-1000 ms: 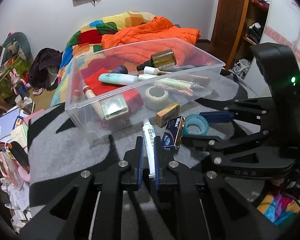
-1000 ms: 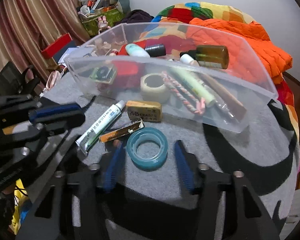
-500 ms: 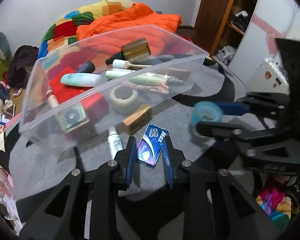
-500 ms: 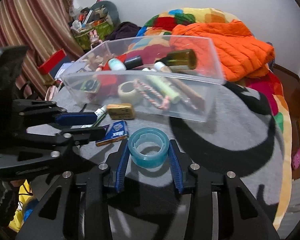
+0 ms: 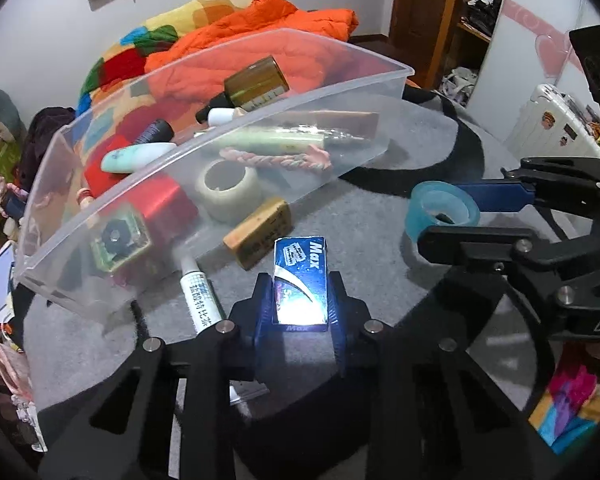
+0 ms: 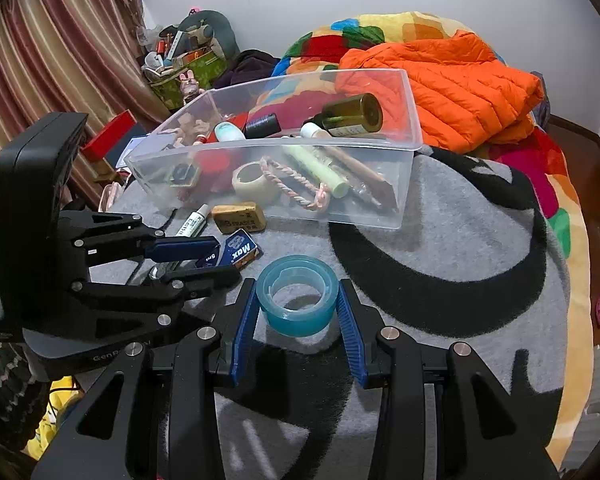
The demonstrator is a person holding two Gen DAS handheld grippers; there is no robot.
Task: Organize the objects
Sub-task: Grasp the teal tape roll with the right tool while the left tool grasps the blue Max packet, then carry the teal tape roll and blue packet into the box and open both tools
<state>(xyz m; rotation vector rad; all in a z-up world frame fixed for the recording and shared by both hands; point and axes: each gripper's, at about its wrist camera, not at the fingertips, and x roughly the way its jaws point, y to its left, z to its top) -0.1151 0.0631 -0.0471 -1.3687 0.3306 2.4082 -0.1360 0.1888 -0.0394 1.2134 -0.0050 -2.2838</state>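
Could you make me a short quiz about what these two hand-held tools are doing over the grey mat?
1. True or false: the blue Max box sits between the left gripper jaws.
2. What does the right gripper hold? A) the brown eraser B) the blue tape roll C) the white glue tube
3. Fill in: the beige tape roll lies inside the clear ____.

Key: 1 true; 2 B; 3 bin.
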